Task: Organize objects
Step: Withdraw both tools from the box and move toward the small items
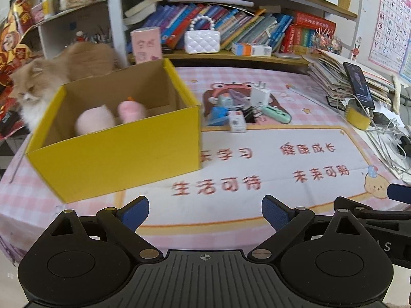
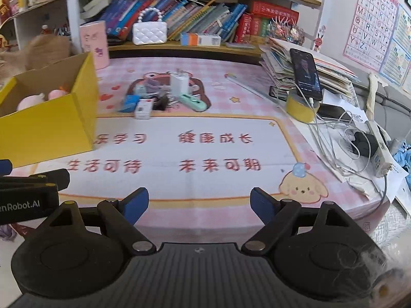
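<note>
At the left of the frame a matt cardboard box (image 1: 115,151), yellow outside and raw brown inside, holds soft pink plush toys (image 1: 95,120) on a smooth printed table mat (image 1: 257,166), a glossy quilted white purse (image 1: 202,41) behind.

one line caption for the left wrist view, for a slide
Open left gripper above the pink desk mat, facing a yellow box holding pink plush toys, small clutter beyond.
</note>
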`<control>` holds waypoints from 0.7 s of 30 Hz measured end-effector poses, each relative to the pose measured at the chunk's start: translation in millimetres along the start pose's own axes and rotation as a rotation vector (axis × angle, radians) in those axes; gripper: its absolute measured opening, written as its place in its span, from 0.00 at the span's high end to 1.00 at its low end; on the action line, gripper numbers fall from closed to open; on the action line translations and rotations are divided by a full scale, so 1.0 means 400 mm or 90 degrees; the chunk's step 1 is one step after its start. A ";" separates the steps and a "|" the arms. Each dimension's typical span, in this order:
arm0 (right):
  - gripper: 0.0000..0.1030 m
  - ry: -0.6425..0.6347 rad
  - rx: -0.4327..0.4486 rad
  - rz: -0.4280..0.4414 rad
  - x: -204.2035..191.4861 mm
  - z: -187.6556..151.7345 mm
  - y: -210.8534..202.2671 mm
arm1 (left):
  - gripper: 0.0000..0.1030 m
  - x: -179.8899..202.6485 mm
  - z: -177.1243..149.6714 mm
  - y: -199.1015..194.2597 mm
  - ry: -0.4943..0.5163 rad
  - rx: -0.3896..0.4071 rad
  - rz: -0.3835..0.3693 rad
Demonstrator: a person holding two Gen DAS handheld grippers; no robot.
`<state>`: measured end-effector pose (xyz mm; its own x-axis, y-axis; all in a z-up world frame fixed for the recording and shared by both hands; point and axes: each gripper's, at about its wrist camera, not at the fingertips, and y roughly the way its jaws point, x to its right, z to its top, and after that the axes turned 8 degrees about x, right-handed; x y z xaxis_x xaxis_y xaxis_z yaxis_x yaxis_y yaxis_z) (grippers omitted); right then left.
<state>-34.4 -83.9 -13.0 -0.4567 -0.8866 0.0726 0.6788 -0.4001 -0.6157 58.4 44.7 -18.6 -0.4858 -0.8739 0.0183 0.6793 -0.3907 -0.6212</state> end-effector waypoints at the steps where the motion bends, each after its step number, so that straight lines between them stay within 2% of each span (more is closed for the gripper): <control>1: 0.17 0.000 -0.003 0.003 0.013 0.007 0.012 | 0.06 0.013 0.006 0.009 -0.001 0.000 0.000; 5: 0.20 0.002 -0.008 0.033 0.065 0.035 0.065 | 0.07 0.066 0.033 0.046 -0.008 0.009 0.014; 9: 0.40 0.001 -0.003 0.066 0.111 0.065 0.124 | 0.07 0.111 0.067 0.082 -0.020 0.017 0.021; 14: 0.48 -0.008 -0.004 0.110 0.162 0.106 0.210 | 0.08 0.162 0.121 0.129 -0.028 0.034 0.043; 18: 0.54 -0.011 0.004 0.150 0.198 0.148 0.281 | 0.15 0.195 0.163 0.173 -0.032 0.040 0.067; 21: 0.55 -0.019 0.014 0.175 0.214 0.180 0.337 | 0.21 0.212 0.185 0.205 -0.035 0.039 0.078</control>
<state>59.2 -230.4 -33.3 -0.2371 -0.9689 -0.0713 0.7869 -0.1485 -0.5989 113.6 -83.1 -10.0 -0.3675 -0.9299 -0.0116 0.7649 -0.2952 -0.5725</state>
